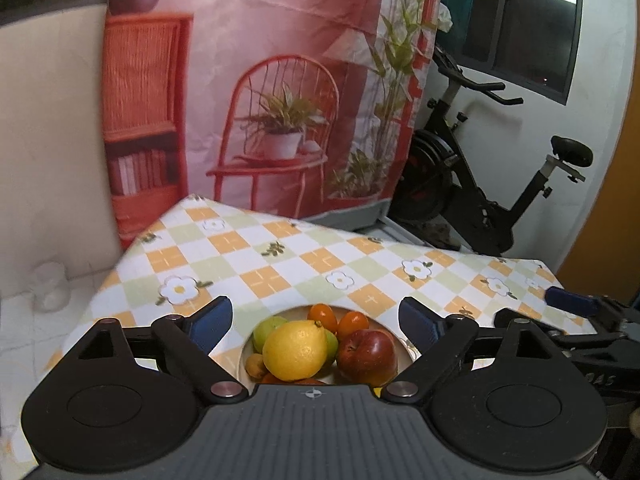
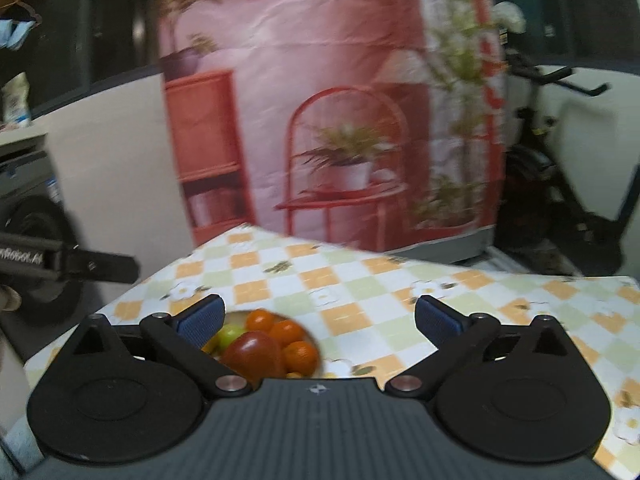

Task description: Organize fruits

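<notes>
1. The left claw [image 1: 316,320] hangs over the near edge of the surface [image 1: 280,256] with its two blue-padded fingers [image 1: 212,322] spread wide and nothing between them.
2. Right below and between those fingers sits a pale bowl [image 1: 402,346] of fruit, resting on the checked cloth with white flowers.
3. In the bowl, a yellow lemon [image 1: 295,350] lies on top at the front, touching a red apple [image 1: 367,356] on its right.
4. Behind them are two small oranges [image 1: 352,322], side by side, and green fruit [image 1: 267,330] peeks out from behind the lemon.
5. The right claw [image 2: 318,318] is also wide open and empty, held over the same surface [image 2: 360,280]; its view is blurred.
6. From that side the bowl [image 2: 316,342] lies toward its left finger [image 2: 202,320], with the apple [image 2: 252,354] in front and three oranges [image 2: 286,332] touching it behind and to the right.
7. The right claw's blue fingertip shows at the right edge of the left view, just beside the left claw.
8. A printed pink backdrop [image 1: 280,80] hangs behind the surface, with an exercise bike [image 1: 480,184] to its right.
</notes>
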The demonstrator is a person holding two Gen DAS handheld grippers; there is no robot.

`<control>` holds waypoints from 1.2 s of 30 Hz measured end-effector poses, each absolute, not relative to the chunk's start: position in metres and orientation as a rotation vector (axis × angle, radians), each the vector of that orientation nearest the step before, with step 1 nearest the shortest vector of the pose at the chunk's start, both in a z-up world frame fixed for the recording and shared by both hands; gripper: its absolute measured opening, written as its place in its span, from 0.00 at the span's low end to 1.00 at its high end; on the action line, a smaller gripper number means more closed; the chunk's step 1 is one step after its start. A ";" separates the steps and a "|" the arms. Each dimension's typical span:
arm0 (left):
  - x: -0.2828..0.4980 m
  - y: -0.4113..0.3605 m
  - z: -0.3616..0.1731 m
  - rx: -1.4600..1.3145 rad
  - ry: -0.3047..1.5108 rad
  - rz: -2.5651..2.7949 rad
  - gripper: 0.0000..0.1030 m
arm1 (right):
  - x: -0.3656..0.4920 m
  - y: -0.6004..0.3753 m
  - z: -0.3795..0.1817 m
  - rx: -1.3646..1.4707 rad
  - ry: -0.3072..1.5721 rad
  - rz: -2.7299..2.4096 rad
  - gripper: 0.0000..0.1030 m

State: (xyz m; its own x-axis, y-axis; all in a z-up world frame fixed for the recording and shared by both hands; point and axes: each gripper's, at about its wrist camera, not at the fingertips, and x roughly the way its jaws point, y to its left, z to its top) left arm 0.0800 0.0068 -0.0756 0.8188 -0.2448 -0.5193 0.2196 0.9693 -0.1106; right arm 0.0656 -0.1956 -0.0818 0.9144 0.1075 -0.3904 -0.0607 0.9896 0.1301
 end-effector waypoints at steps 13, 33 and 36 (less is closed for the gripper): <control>0.011 -0.001 -0.017 0.043 0.458 -0.174 0.95 | 0.001 -0.193 -0.019 0.173 0.392 0.032 1.00; -0.039 -0.005 -0.002 0.132 0.412 -0.079 0.95 | -0.032 -0.168 -0.001 0.146 0.425 -0.001 1.00; -0.041 -0.003 -0.004 0.120 0.406 -0.076 0.95 | -0.031 -0.168 -0.003 0.140 0.429 -0.017 1.00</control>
